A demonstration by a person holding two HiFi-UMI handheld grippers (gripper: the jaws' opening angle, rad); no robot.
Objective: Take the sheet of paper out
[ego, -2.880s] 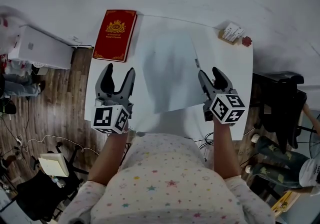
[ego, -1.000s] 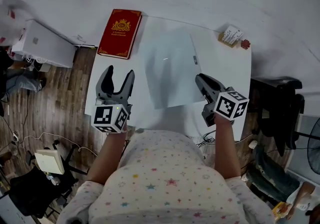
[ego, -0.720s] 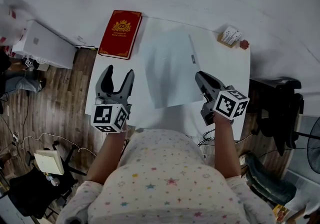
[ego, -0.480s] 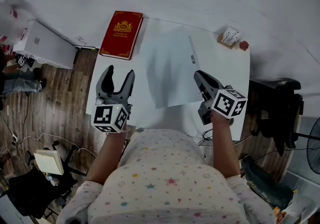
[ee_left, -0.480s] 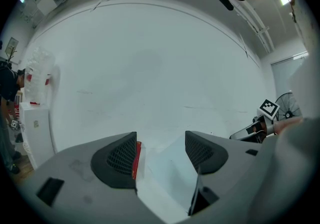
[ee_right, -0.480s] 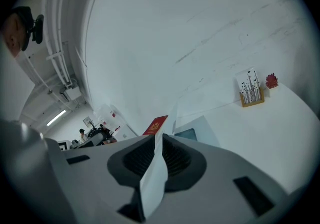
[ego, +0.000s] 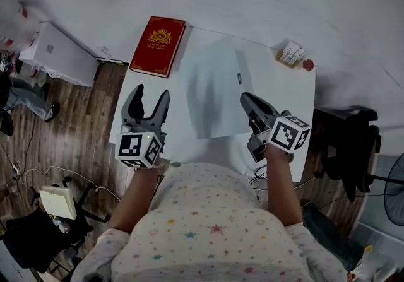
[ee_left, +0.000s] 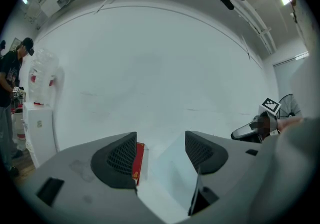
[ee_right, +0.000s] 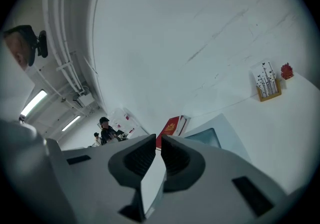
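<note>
Pinching the sheet of paper (ego: 213, 91) by its right edge, the right claw (ego: 246, 101) is clamped on it; light, floppy, creases easily. Left claw (ego: 149, 94) spread, empty, by the bench's (ego: 287, 88) left edge.

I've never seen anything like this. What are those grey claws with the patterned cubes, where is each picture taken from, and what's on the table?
There is no robot here. A person holds a two-jaw tool in each hand, and the patterned cubes are part of the tools. The top-down picture comes from a camera on the person's head. The other two come from cameras riding on each tool, looking along its jaws. On the white table lie a red book, a pale folder and, at the far corner, a small card stand. The left tool is open and empty at the table's left side. The right tool is closed on a thin white sheet at the folder's right edge. Whether that is the paper or the folder's own edge, I cannot tell.
</note>
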